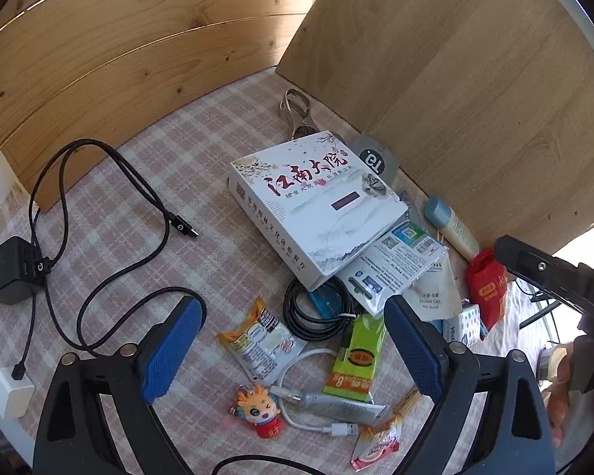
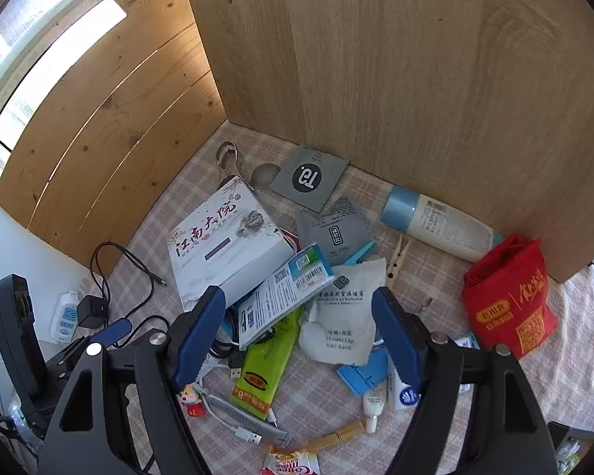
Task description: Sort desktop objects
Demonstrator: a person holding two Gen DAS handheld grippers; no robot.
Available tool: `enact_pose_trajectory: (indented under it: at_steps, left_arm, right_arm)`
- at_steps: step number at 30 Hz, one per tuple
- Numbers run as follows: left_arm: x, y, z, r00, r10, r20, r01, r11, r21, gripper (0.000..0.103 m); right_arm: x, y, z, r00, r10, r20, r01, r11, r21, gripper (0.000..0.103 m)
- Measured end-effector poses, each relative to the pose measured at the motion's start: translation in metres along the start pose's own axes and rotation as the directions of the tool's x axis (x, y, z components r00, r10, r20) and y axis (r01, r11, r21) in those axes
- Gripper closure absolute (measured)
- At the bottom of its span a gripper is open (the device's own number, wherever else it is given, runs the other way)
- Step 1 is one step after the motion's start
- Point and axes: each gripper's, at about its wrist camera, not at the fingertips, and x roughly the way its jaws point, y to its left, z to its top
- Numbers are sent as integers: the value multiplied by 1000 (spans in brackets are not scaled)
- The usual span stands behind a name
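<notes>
right wrist view: your right hand-held gripper (image 2: 297, 332) hangs released, nothing between its pads, over the clutter mid-worktop (image 2: 435, 273). white box (image 2: 221, 245) – stiff, light; take it across its short sides. shower cap sachet (image 2: 342, 328) – soft, slippery; pinch an edge.

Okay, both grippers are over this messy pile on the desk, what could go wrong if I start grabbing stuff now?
1. The white box lies on top of packets and the coiled black cable; lifting it may drag or scatter them.
2. The white USB cable loops around the toy keychain and green packet, so pulling one could tug the others.
3. The bottle lies on its side against the wooden panel and might roll if nudged.
</notes>
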Motion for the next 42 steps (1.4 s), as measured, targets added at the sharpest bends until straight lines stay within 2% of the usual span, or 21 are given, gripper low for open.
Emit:
enact_pose_trajectory:
  at_steps: [3, 7, 13, 18, 20, 21, 28, 34, 38, 42]
  left_arm:
    - [15, -5, 10, 1000, 2, -7, -2, 1000, -23, 11]
    - [36, -5, 19, 999, -6, -35, 4, 998, -57, 15]
    - [56, 1, 30, 998, -28, -48, 22, 993, -118, 15]
    - [64, 1, 38, 998, -47, -43, 41, 992, -122, 16]
    - [68, 2, 38, 996, -70, -54, 63, 990, -125, 28]
    - [67, 2, 37, 997, -61, -51, 55, 990, -127, 29]
    - [47, -4, 21, 997, -64, -32, 61, 994, -93, 29]
    - [12, -29, 4, 999, -47, 16, 48, 999, -8, 30]
    - [-6, -42, -15, 997, -72, 24, 71, 997, 43, 30]
    - [-28, -67, -49, 994, -109, 4, 108, 988, 114, 30]
  right_arm:
    - [31, 8, 18, 999, 19, -51, -19, 1000, -4, 40]
    - [69, 11, 36, 994, 48, -97, -47, 999, 13, 44]
    - [106, 19, 58, 985, 106, -135, -102, 994, 39, 45]
    - [128, 24, 57, 969, 163, -186, -152, 986, 71, 46]
    - [131, 24, 51, 966, 176, -191, -162, 983, 89, 48]
    - [130, 24, 48, 967, 178, -184, -163, 982, 91, 49]
    - [102, 27, 18, 975, 148, -167, -139, 988, 68, 49]
    - [59, 18, -17, 977, 181, -114, -169, 980, 107, 49]
    - [21, 9, -44, 985, 166, -55, -159, 981, 108, 49]
    - [-18, -12, -82, 991, 133, 0, -132, 982, 138, 49]
